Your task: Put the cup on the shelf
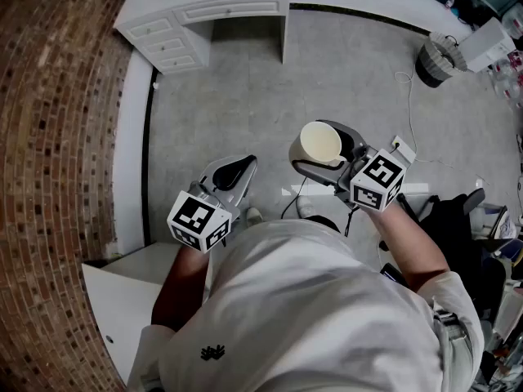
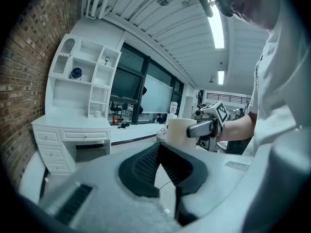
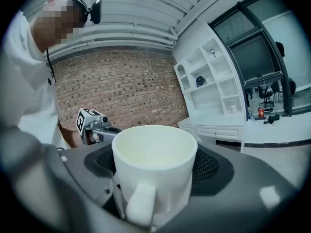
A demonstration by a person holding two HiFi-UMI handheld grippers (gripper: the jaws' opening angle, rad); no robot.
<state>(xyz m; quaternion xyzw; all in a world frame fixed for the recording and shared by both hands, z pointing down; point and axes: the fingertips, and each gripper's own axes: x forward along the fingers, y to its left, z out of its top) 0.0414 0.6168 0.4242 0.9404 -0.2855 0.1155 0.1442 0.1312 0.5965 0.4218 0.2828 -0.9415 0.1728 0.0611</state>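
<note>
Right gripper view: right gripper (image 3: 155,152) clamps the white cup (image 3: 155,188) upright, ready for the shelf (image 3: 210,77); left gripper (image 2: 158,148) is closed and empty.

Right claw view: the base of the cream ceramic cup (image 3: 154,164) is cut off by the bottom edge, and the dark ribbed pads (image 3: 209,166) are largely hidden behind its wall. Head view: the cup's outer wall is mostly covered by the right claw (image 1: 325,149). A small dark round obj. (image 2: 76,73) on the white shelf unit (image 2: 63,93) can't be identified, being too small; likewise the tiny items (image 2: 118,122) on the far table.
</note>
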